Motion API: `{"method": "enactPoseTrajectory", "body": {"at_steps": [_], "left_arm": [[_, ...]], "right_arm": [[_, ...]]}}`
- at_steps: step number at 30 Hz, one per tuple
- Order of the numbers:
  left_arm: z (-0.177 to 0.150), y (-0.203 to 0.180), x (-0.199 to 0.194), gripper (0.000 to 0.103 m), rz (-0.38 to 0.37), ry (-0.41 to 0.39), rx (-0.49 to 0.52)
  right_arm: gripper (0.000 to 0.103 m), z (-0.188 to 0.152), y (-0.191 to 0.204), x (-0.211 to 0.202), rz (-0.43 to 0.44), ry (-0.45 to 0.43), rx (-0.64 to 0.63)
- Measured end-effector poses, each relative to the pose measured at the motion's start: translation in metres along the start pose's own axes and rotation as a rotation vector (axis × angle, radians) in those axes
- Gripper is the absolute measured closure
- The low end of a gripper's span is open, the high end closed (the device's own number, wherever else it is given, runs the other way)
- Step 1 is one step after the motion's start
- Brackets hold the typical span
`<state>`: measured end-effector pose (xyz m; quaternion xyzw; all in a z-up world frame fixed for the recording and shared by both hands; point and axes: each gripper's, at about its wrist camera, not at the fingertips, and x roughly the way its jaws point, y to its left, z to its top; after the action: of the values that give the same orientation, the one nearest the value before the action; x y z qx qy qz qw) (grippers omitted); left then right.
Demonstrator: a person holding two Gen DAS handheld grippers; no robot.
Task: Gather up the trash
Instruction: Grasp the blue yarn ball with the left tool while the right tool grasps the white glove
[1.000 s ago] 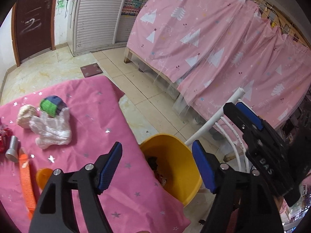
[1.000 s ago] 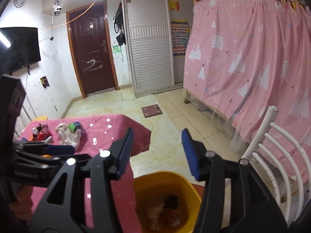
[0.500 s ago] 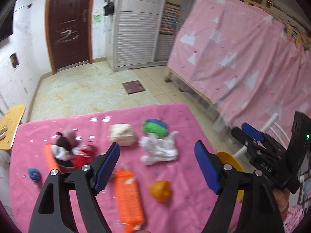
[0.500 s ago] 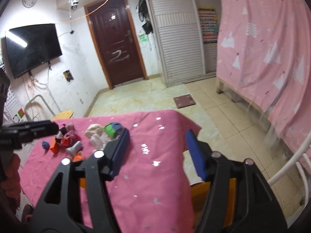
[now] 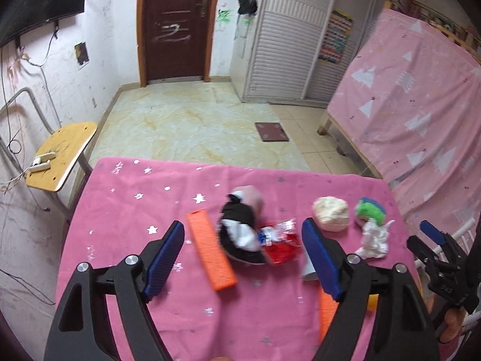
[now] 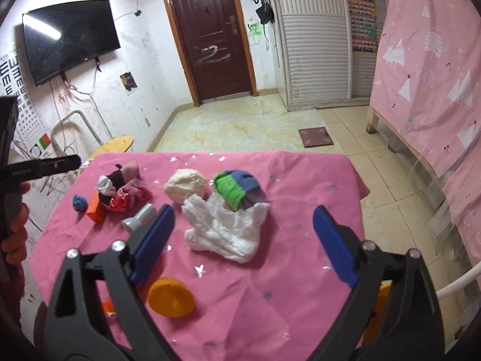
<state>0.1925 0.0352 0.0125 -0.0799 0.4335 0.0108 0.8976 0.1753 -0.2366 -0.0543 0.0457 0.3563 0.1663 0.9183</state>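
A pink-clothed table carries the litter. My left gripper hangs open and empty above a black-and-white sock, a red wrapper and an orange block. My right gripper hovers over a crumpled white tissue; its jaws are opening, and the tissue lies below them untouched. Behind the tissue sit a green-and-blue sock ball and a cream ball. An orange cap lies near the right gripper's left finger.
A silver tube and a small blue wad also lie on the cloth. A yellow bin peeks out below the table's right edge beside a white chair frame. A yellow stool stands left of the table.
Both views have swung left from the yellow bin beside the table onto the tabletop litter. The right gripper's jaws stand much wider apart than before.
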Motion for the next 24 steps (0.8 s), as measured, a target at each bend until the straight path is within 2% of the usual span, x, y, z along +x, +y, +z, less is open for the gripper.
{"method": "enactPoseTrajectory", "body": {"at_steps": [5,11,18,24], "left_arm": [[-0.001,0.036,0.013,0.029,0.058,0.029,-0.05],[-0.008,0.068,0.025,0.028,0.083,0.066,-0.107],[-0.019,0.081,0.037,0.028,0.073,0.107,-0.13],[-0.029,0.082,0.046,0.029,0.071,0.129,-0.109]], "right_arm": [[0.01,0.0,0.014,0.017,0.003,0.039,-0.027],[0.009,-0.003,0.017,0.03,-0.019,0.075,-0.023],[0.007,-0.004,0.018,0.042,-0.023,0.104,-0.014],[0.007,-0.005,0.023,0.053,-0.014,0.129,-0.017]]}}
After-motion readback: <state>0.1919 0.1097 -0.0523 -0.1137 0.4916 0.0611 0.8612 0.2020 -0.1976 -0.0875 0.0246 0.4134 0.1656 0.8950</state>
